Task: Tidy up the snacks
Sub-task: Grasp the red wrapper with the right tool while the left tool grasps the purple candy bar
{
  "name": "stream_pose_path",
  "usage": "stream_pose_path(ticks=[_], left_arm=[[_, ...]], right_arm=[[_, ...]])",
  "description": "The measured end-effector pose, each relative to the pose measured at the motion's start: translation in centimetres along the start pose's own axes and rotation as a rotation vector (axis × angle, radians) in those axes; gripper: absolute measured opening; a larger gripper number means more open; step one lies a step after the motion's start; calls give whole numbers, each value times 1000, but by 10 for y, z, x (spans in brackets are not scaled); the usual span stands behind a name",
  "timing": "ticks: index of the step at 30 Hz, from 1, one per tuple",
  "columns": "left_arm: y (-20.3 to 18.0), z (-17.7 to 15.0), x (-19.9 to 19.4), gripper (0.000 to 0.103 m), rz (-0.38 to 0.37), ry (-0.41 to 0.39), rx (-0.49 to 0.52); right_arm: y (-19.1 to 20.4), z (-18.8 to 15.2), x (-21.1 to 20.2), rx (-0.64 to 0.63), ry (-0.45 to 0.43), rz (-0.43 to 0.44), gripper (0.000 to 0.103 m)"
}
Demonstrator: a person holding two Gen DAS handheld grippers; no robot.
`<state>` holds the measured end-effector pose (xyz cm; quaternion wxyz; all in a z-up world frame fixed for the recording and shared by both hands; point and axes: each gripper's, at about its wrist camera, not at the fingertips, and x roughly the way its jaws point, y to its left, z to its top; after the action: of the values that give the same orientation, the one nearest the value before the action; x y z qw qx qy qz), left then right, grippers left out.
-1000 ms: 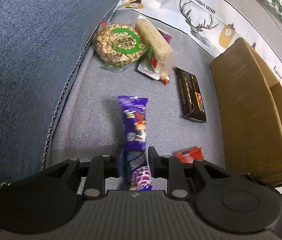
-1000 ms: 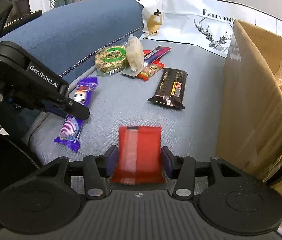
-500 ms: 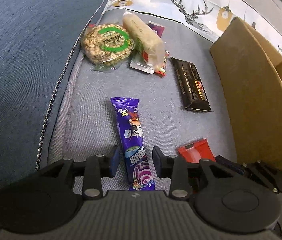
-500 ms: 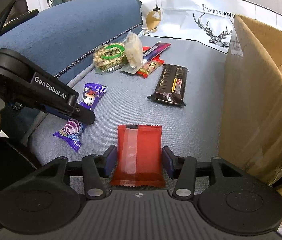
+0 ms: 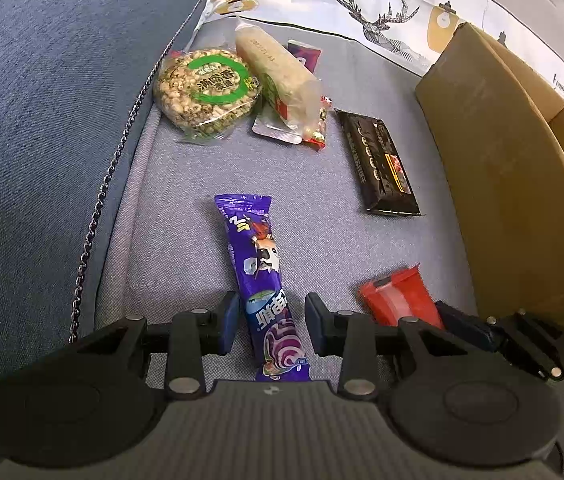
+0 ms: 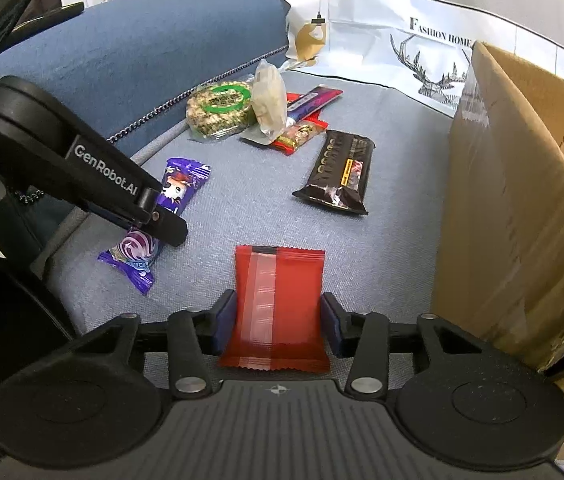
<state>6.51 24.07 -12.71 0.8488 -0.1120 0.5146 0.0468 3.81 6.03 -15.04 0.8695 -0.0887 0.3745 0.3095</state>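
Observation:
A purple snack packet [image 5: 258,264] lies flat on the grey sofa seat [image 5: 186,208]. Its near end sits between the fingers of my left gripper [image 5: 272,312], which is open with a gap on each side. In the right wrist view the same packet [image 6: 180,184] shows under a left fingertip [image 6: 170,232]. A red packet [image 6: 278,300] lies flat between the fingers of my right gripper [image 6: 278,312]. Those jaws are closing and the pads meet its two side edges. From the left wrist view the red packet [image 5: 398,300] shows at lower right.
A tall cardboard box [image 6: 502,200] stands open on the right. Farther back lie a dark chocolate bar [image 6: 338,172], a round green-labelled rice cracker [image 6: 218,108], a pale bar [image 5: 278,76] and smaller packets. The blue armrest [image 5: 42,120] rises on the left.
My left jaws have let go of the purple packet and now stand apart around it. My right jaws have drawn in against the red packet, which has not moved.

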Motion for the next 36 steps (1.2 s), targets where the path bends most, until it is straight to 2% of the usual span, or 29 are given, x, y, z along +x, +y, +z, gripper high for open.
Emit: stream_pose_path(ticks=[5,7,10,15,36], left_arm=[[-4,-1,0,36,5,-3,17],[-6,-1,1,25,4,-2,29],[-9,-2,1,22,0,-2,52],[-13,-3,2,22,-6,2,82],[-12,-2,6,23,-15,12,86]], right_arm=[[-2,3,-8,13,-44,1,44],[-3,4,-8,17,-42,2,44],[-2,2,-3,12,-19,0,44],[-1,0,0,9,2,0,44],[-1,0,2,4,6,-3,47]])
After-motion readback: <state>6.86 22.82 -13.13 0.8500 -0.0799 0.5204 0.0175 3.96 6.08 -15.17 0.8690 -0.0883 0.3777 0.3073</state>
